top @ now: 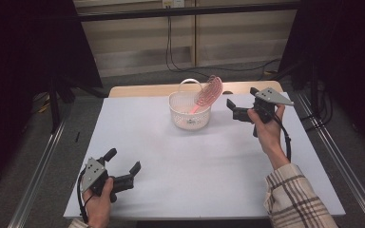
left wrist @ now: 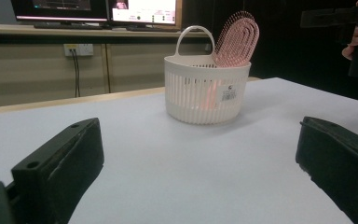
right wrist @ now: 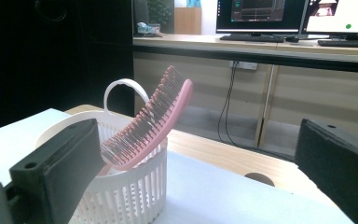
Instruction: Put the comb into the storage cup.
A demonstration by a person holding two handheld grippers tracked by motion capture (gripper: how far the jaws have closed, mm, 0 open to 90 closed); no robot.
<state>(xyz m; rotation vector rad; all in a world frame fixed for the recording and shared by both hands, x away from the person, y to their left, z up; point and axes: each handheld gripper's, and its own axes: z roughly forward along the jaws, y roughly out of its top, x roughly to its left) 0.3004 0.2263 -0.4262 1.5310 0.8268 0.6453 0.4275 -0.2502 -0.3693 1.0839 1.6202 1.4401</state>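
a lab: dark curtains (top: pixel 24 52) screen the table (top: pixel 152 142), monitors (right wrist: pixel 261 16) line a bench, cables (top: pixel 171 47) hang down.

Hairbrush (top: pixel 208 93) in basket (top: pixel 188 117), far middle of table (top: pixel 180 166)

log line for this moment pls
pink hairbrush: handle down in white basket, head leaning on rim | right gripper: open, beside basket | left gripper: open, near table edge
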